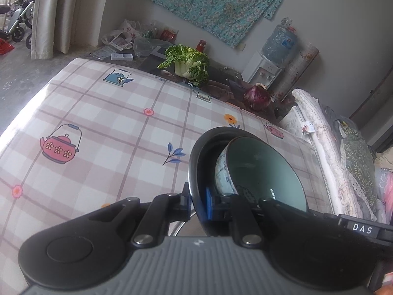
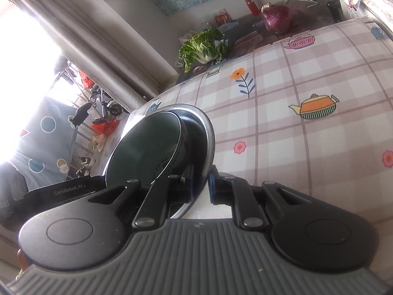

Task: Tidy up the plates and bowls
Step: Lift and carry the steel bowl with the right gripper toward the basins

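Note:
A shiny steel plate point(image 1: 194, 162) with a raised rim is held over the checked tablecloth point(image 1: 98, 113), and a bowl point(image 1: 265, 169) lies inside it. The bowl is pale green within and blue-patterned outside. My left gripper point(image 1: 197, 200) is shut on the plate's near rim. In the right wrist view the same plate point(image 2: 210, 132) and bowl point(image 2: 145, 147) appear, with my right gripper point(image 2: 200, 183) shut on the opposite rim. Each gripper's body shows in the other's view: the right one point(image 1: 361, 228) and the left one point(image 2: 68, 186).
At the table's far edge lie a leafy green cabbage point(image 1: 189, 64) and a purple cabbage point(image 1: 256, 97). Behind them stand a red bottle point(image 1: 201, 46) and a water dispenser point(image 1: 267, 66). Rolled bedding point(image 1: 326, 147) lines the table's right side. Curtains point(image 2: 98, 36) hang on the left.

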